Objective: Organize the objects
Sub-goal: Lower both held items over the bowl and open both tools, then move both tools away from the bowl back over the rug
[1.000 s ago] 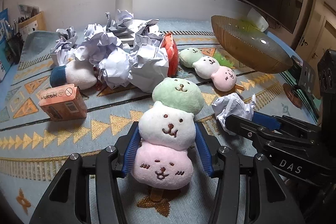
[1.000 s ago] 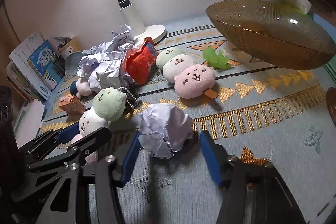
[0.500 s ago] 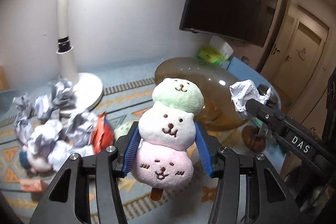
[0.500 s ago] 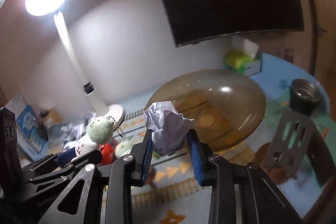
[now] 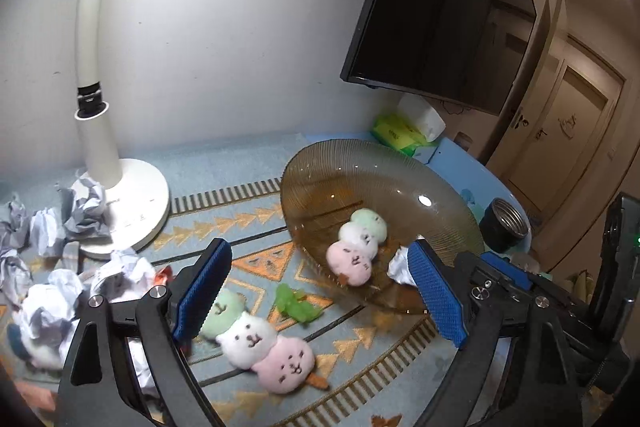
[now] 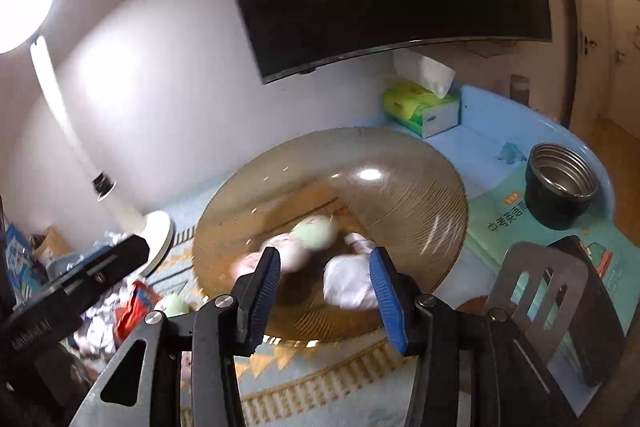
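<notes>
A three-ball plush skewer (image 5: 356, 247) of green, white and pink lies in the amber glass bowl (image 5: 352, 163); it is blurred in the right wrist view (image 6: 296, 243). A crumpled paper ball (image 6: 348, 283) lies in the bowl (image 6: 420, 183) beside it, partly hidden in the left wrist view (image 5: 398, 267). My left gripper (image 5: 320, 291) is open and empty above the mat in front of the bowl. My right gripper (image 6: 322, 295) is open and empty over the bowl's near rim. A second plush skewer (image 5: 260, 343) lies on the mat.
Several crumpled papers (image 5: 80, 203) and a red packet (image 6: 134, 305) lie by the white lamp base (image 5: 132, 203). A green clip (image 5: 296, 307) is on the mat. A tissue box (image 6: 420, 107), a black steel cup (image 6: 560, 183) and a metal bookend (image 6: 552, 299) stand at the right.
Both grippers opened. The plush skewer dropped from the left gripper into the bowl, and the paper ball dropped from the right gripper into the bowl.
</notes>
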`<state>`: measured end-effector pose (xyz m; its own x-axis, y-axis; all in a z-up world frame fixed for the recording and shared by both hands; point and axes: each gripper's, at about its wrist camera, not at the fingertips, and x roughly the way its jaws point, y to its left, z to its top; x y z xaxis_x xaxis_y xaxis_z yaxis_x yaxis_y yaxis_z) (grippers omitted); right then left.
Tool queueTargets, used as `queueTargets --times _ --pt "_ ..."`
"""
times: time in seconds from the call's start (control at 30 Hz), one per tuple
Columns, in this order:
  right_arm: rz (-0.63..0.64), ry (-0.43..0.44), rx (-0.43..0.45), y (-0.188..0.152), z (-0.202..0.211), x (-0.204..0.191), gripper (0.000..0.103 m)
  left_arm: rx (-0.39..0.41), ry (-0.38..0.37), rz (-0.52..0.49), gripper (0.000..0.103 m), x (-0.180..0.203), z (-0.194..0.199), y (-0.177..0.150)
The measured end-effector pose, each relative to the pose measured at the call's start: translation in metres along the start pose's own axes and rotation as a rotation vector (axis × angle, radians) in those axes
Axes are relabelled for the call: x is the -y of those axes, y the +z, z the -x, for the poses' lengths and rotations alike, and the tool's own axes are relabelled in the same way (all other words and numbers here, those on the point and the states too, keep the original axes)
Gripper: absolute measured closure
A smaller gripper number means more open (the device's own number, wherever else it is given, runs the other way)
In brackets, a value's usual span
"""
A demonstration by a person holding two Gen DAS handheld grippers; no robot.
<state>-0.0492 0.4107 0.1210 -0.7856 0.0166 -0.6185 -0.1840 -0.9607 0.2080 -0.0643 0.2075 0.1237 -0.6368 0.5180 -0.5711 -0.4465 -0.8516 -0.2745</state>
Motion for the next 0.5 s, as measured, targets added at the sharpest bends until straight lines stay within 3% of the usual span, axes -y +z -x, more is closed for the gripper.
queueTargets --times 0.2,0.33,0.43,0.5 --pt "0.118 0.165 -0.037 -0.035 0.019 -0.055 0.058 0.106 0.126 0.053 0.014 -0.039 0.088 -0.045" --pt "0.12 0.287 -0.066 -0.062 0.018 -0.09 0.057 0.168 0.316 0.137 0.014 -0.083 0.143 -0.09" --pt "0.099 0.298 -0.047 -0.083 0.012 -0.113 0.057 0.172 0.456 0.18 0.014 -0.111 0.158 -0.116" --pt "0.09 0.314 -0.046 -0.096 0.006 -0.128 0.057 0.144 0.466 0.231 0.014 -0.128 0.153 -0.126"
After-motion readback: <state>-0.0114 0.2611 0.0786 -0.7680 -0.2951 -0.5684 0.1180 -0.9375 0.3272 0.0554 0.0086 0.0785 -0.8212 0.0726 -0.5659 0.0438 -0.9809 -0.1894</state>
